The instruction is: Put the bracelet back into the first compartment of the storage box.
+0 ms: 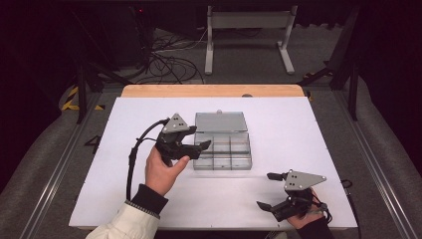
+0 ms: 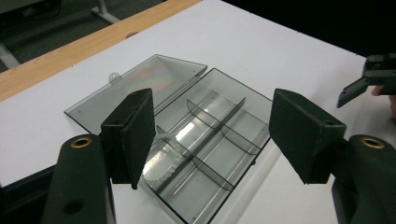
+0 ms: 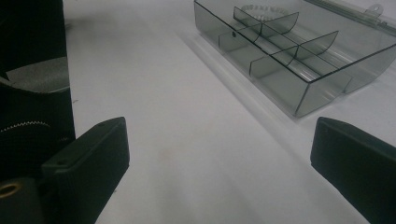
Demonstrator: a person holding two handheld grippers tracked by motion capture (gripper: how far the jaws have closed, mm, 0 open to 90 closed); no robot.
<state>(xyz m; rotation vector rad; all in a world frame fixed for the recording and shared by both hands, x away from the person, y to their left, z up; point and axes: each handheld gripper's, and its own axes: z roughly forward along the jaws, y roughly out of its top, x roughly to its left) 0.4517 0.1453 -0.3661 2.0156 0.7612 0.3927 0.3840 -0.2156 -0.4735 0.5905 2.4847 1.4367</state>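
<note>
Open compartment box [image 1: 222,149] lies just beyond the left tool [image 1: 191,139], both tools' jaws apart.

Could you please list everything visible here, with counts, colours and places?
Box: one, clear grey, divided into compartments, mid-table, open.
Lid: one, clear grey, lying flat behind the box.
Table: one, white top, wooden far edge.
Stand: one, white, on the floor beyond the table.
Cables: a black tangle, floor at far left.
Left gripper: black, open, over the box's left edge.
Right gripper: black, open, near right of the table.
</note>
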